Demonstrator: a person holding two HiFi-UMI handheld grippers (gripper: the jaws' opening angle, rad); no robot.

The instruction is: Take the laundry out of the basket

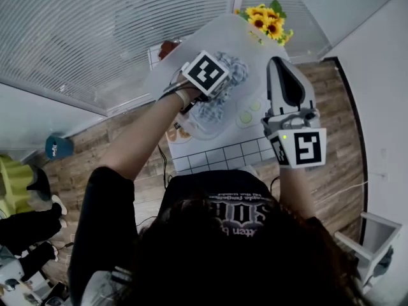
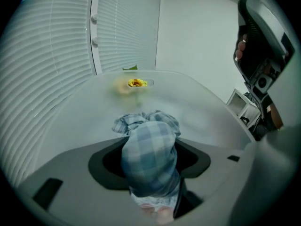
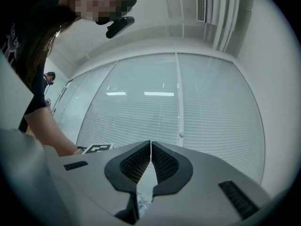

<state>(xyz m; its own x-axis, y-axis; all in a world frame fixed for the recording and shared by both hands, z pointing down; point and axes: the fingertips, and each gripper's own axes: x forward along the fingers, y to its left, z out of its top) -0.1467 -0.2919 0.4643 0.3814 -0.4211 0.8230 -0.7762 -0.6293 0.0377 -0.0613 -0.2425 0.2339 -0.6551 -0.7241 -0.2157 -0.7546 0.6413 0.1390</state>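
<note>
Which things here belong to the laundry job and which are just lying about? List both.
In the job: left gripper, shut on the checked cloth.
Lying about: sunflowers, white table, window blinds, right gripper, shut and empty.

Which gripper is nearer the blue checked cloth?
Left. The left gripper is clamped on the checked cloth; the right gripper, shut and empty, is held off to the side, aimed at the blinds.

A bunch of yellow sunflowers [image 1: 268,19] stands at the far end of the white table [image 1: 210,37]. White slatted blinds [image 1: 95,37] cover the windows beyond. A small blue object [image 1: 58,147] lies on the brown wood-plank floor [image 1: 347,139].
</note>
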